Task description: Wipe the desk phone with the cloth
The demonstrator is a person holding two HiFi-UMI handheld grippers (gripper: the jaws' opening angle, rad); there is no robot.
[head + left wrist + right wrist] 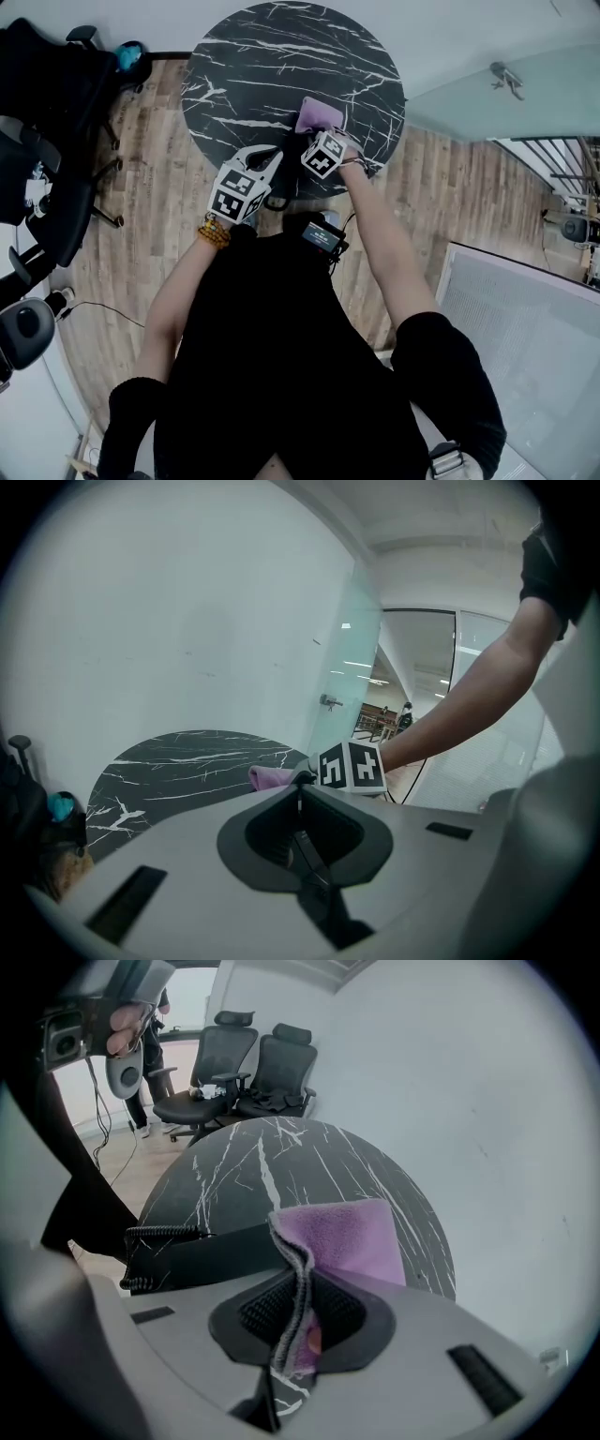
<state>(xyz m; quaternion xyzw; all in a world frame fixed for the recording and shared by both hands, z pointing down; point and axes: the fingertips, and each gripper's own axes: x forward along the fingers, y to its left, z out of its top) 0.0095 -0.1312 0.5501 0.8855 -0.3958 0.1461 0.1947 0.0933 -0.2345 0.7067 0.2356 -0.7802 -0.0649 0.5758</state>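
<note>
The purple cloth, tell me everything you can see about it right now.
The purple cloth looks like soft, fleecy fabric, lilac with a paler stitched border. It is doubled over, and the folded edge stands upright, pinched between the shut jaws of the right gripper. The rest spreads forward over the round black marble-patterned table, close beside the black desk phone and its coiled cord. Whether it rests on the table or touches the phone cannot be told.

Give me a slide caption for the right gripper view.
Right gripper, jaws shut on a purple fleece cloth, beside a black desk phone with coiled cord on a round black marble table.
</note>
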